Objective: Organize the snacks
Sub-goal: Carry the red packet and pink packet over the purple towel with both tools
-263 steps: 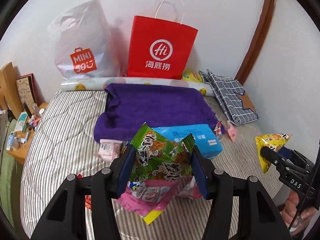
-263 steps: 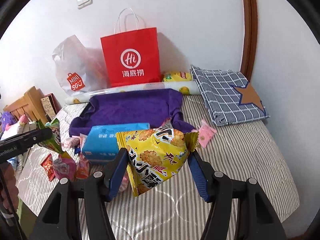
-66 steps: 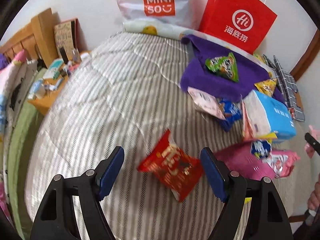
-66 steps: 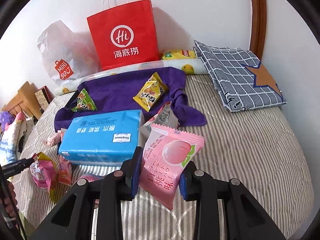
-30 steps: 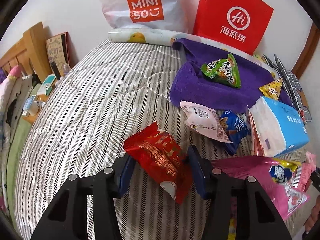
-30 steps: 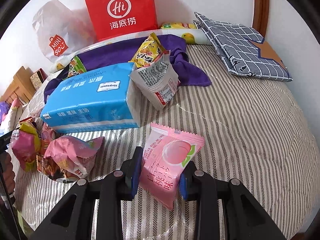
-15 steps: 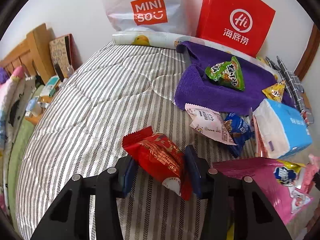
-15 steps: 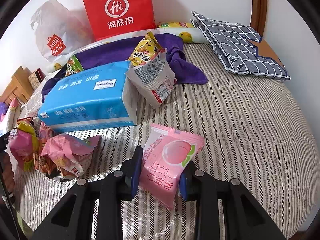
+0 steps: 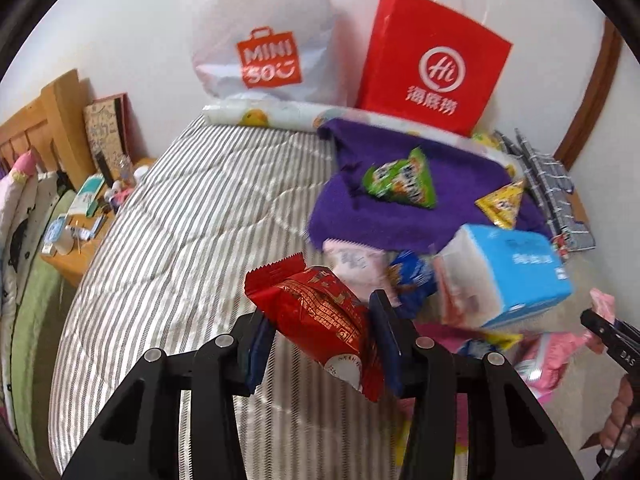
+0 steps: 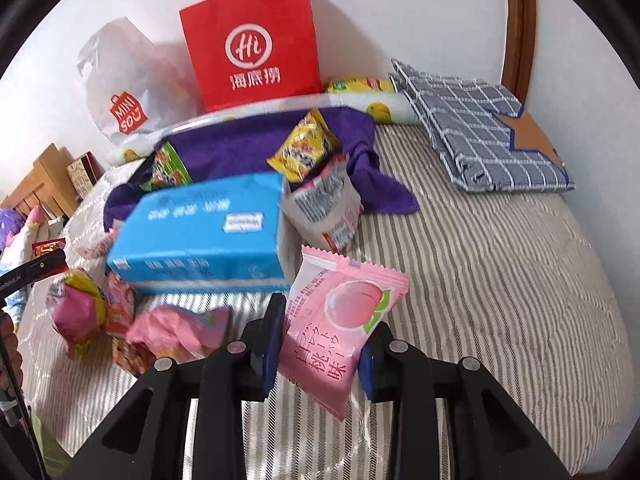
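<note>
Your left gripper (image 9: 322,336) is clamping the red snack packet (image 9: 320,312) between its pads, holding it clear of the striped bed cover (image 9: 192,216). Your right gripper (image 10: 320,344) is pinching the pink peach packet (image 10: 340,320) (its top corner is poking up past the fingers). The blue tissue pack (image 10: 200,228) is lying just ahead and left of that claw, with the purple towel (image 10: 240,144) beyond it.

Striped bed (image 10: 500,264), white wall (image 10: 400,12), wooden headboard (image 9: 44,120)
</note>
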`<action>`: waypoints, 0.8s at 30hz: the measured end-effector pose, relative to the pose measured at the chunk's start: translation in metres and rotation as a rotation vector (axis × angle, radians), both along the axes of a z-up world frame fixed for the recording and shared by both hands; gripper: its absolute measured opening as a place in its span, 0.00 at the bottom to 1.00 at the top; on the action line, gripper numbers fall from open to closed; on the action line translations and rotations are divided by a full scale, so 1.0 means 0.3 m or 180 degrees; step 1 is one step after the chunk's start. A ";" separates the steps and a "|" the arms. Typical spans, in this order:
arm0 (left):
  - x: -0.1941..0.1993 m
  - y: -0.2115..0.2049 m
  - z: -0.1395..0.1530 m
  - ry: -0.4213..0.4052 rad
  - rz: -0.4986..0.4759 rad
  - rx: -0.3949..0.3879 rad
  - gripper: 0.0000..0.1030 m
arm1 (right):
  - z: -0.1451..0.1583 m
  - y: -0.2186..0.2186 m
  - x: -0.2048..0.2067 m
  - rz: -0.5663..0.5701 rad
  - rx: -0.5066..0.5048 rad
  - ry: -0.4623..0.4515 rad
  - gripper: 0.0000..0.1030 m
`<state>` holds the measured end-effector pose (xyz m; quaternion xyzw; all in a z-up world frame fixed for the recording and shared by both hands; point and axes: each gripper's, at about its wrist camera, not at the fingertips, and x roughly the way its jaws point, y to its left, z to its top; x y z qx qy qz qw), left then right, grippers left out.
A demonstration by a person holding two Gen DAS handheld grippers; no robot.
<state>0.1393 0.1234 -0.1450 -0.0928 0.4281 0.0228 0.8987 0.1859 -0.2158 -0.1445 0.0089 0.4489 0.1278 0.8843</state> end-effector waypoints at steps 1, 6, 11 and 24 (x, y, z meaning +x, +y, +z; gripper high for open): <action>0.004 -0.007 0.012 -0.0019 -0.0023 -0.0002 0.44 | 0.013 0.003 0.007 0.0001 -0.0004 -0.0022 0.29; 0.040 -0.051 0.077 -0.0124 -0.0143 0.0010 0.44 | 0.073 0.010 0.042 0.0001 -0.0009 -0.0140 0.29; 0.081 -0.088 0.131 -0.0207 -0.0255 -0.0019 0.44 | 0.133 0.013 0.085 -0.0013 0.0015 -0.0243 0.29; 0.234 -0.153 0.194 -0.0312 -0.0375 -0.0013 0.45 | 0.214 0.096 0.246 0.0152 0.0000 -0.0439 0.29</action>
